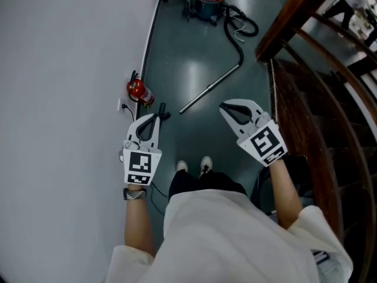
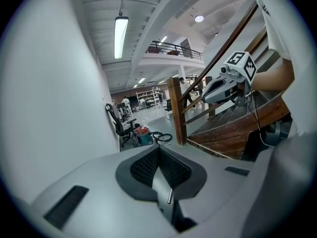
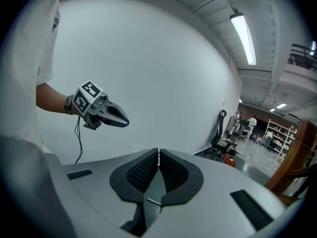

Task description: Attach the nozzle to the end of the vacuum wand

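Head view: straight metal wand [image 1: 209, 90]

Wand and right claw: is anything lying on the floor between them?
Nothing. In the head view, only bare floor separates the right claw from the wand.

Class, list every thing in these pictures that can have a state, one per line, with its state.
left gripper: shut, empty.
right gripper: shut, empty.
vacuum wand: lying on the floor, near end bare, no nozzle on it.
hose: looped on the floor, running from the wand's far end toward the vacuum cleaner.
vacuum cleaner: standing on the floor.
fire extinguisher: on the floor against the wall.
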A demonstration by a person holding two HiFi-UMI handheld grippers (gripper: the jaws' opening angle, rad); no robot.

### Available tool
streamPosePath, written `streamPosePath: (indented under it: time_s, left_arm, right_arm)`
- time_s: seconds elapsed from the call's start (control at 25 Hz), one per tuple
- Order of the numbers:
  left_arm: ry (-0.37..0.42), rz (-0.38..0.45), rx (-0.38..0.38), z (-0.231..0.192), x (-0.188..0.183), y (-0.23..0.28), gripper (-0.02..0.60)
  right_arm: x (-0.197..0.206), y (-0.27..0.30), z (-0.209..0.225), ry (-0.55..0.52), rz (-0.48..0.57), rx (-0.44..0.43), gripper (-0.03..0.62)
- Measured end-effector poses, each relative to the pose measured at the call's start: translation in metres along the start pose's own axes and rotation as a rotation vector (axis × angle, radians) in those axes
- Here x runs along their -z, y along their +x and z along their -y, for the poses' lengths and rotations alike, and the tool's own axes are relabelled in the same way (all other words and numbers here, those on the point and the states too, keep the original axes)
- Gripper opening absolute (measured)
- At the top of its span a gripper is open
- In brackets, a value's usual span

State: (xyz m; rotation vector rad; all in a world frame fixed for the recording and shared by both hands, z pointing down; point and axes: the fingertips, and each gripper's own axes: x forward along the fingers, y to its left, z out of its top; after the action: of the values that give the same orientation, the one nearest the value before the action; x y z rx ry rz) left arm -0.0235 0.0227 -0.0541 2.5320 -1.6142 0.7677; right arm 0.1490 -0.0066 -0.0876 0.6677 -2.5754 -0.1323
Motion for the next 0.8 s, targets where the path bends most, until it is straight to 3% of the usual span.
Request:
streamPosePath:
  time_s: [0.36, 0.8]
  left_arm:
    - [-0.032, -0.032, -0.016, 0.003, 0.006, 0.040, -0.002]
    - [-0.045, -0.065, 0.011, -0.033, 0.073, 0.115, -0.002]
  right_arm:
    - [0.033, 0.022, 0.029, 0.020, 0.001, -0.073, 0.031]
    - [0.082, 0.101, 0.045, -0.023, -0.039, -0.092, 0.031]
